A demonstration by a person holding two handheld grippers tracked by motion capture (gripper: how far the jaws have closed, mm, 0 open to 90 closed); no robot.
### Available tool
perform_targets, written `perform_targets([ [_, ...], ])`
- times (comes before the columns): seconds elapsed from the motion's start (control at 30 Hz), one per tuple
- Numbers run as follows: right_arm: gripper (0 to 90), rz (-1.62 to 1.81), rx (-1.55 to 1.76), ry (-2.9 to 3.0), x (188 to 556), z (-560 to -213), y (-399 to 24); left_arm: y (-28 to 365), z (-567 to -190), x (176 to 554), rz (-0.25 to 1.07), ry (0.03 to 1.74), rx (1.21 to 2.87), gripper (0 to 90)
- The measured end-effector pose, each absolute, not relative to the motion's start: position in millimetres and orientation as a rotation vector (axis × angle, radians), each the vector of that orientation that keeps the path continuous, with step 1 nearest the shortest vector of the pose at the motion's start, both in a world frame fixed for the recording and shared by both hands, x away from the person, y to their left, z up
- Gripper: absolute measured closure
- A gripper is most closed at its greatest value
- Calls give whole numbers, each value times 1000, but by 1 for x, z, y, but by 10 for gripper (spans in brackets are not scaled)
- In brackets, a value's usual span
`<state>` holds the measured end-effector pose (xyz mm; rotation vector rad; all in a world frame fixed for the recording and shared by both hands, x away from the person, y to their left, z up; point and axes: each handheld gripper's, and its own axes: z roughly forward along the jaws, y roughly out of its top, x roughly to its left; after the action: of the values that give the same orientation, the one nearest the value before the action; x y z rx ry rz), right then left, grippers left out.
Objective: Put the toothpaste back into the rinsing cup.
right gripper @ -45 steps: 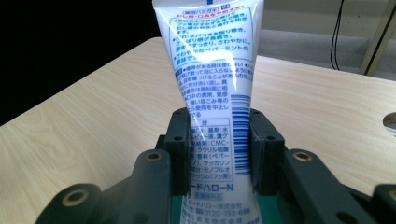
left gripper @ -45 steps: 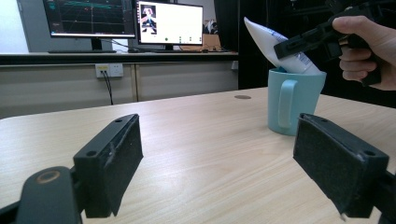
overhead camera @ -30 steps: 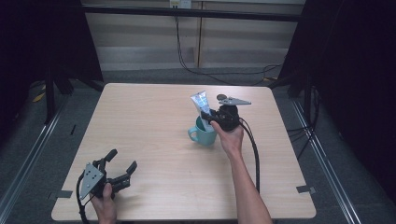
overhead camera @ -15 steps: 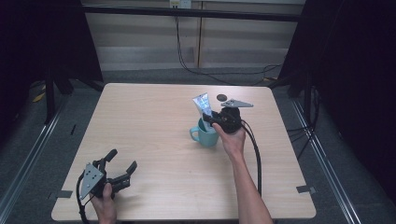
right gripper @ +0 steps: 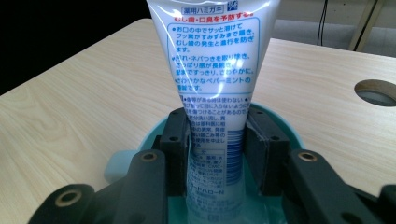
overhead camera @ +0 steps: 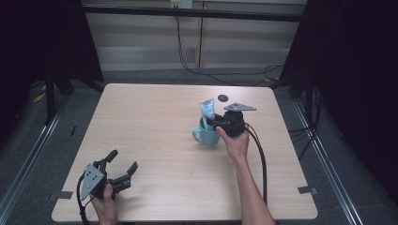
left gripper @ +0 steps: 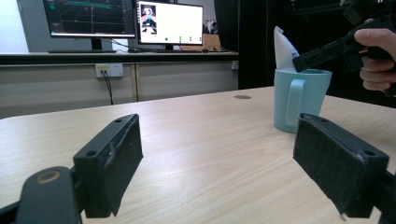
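A teal mug (overhead camera: 206, 136) stands right of the table's middle. A white and blue toothpaste tube (overhead camera: 207, 109) stands upright in it, crimped end up. My right gripper (overhead camera: 213, 123) reaches over the rim from the right. In the right gripper view its two black pads sit inside the mug (right gripper: 275, 119) and press on both sides of the toothpaste tube (right gripper: 215, 56). My left gripper (overhead camera: 123, 165) rests near the front left corner, held by a hand. Its jaws stand wide apart around nothing in the left gripper view (left gripper: 217, 163), far from the mug (left gripper: 299, 100).
A round cable hole (overhead camera: 222, 98) lies in the tabletop just behind the mug. A black cable (overhead camera: 260, 159) trails from the right gripper toward the front edge. Monitors (left gripper: 168, 23) stand on a bench beyond the table. Dark frame posts flank both sides.
The right gripper and the tube between its pads have sunk a little toward the mug. The left gripper has stayed put.
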<state>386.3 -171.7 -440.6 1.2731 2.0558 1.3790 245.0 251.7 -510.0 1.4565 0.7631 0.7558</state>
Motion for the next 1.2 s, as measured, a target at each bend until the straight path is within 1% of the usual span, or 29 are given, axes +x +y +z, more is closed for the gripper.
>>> perform_targets([
  [0.23,602,1385,1281,2039,383,-446,-176,251,-510,245,754,765,1452,155],
  [0.27,614,1399,1285,2030,383,-446,-177,251,-510,245,754,765,1452,155],
  [0.3,670,1432,1286,1998,382,-445,-180,251,-510,245,754,766,1452,155],
  [0.37,618,1530,1281,1951,381,-440,-187,251,-510,245,753,766,1452,155],
  [0.43,529,1493,1272,1949,381,-437,-188,251,-510,245,754,766,1452,155],
  [0.57,472,1486,1279,1968,379,-439,-188,251,-510,245,754,765,1452,155],
  [0.6,436,1482,1278,1974,379,-439,-188,251,-510,245,751,764,1452,155],
  [0.7,423,1490,1281,1971,379,-439,-186,251,-510,245,754,765,1452,155],
  [0.83,359,1480,1253,1984,376,-438,-181,251,-510,245,754,765,1452,155],
  [1.07,298,1478,1247,1986,369,-433,-180,251,-510,245,754,765,1452,155],
  [1.2,286,1491,1240,1969,364,-431,-181,251,-510,245,754,765,1452,155],
])
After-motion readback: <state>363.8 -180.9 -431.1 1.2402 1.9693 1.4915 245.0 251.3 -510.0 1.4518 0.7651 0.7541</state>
